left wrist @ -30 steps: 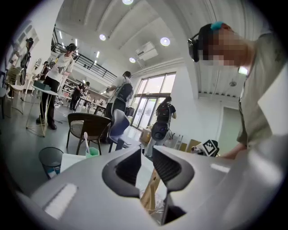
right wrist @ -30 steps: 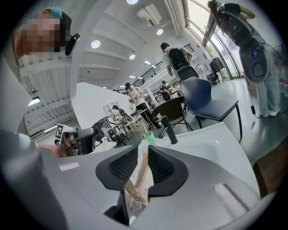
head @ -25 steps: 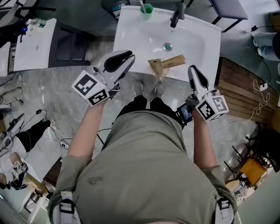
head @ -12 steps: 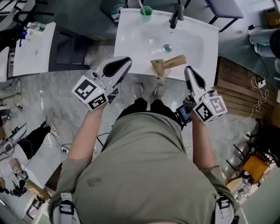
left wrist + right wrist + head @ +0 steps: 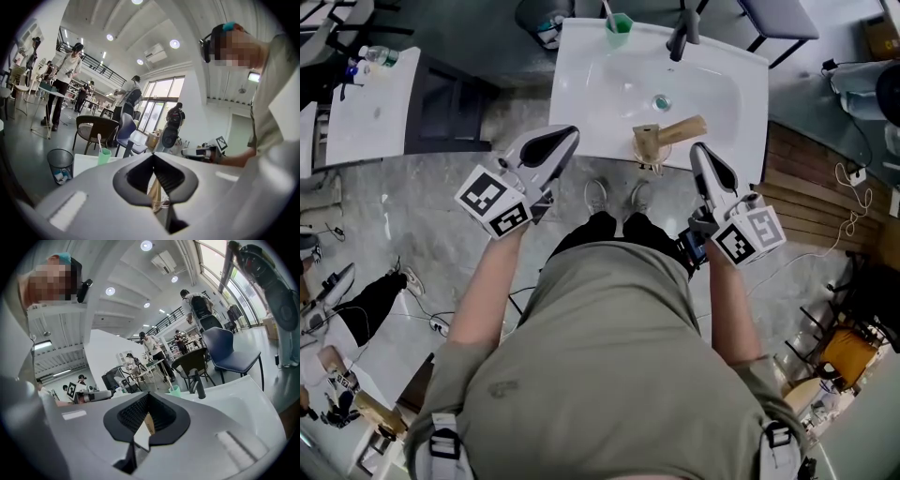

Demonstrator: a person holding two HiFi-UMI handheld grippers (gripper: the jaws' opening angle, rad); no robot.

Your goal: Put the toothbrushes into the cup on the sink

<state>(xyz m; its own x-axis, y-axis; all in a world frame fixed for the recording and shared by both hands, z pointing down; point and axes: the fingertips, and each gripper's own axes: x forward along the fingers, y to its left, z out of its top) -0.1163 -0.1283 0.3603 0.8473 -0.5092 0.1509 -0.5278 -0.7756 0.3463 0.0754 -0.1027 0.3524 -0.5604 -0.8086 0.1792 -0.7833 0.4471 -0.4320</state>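
My left gripper (image 5: 574,133) and right gripper (image 5: 697,150): both pressed together, empty. Right has edged closer to tan box-like thing (image 5: 671,133), perhaps toothbrush pack, on white sink (image 5: 581,94) near rim. Green plastic cup (image 5: 619,22) at far rim already holds white toothbrush (image 5: 606,8). Grasp not begun.

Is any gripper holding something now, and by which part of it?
Nothing is held. The left gripper and the right gripper are both shut and empty; the tan box lies on the sink, untouched.
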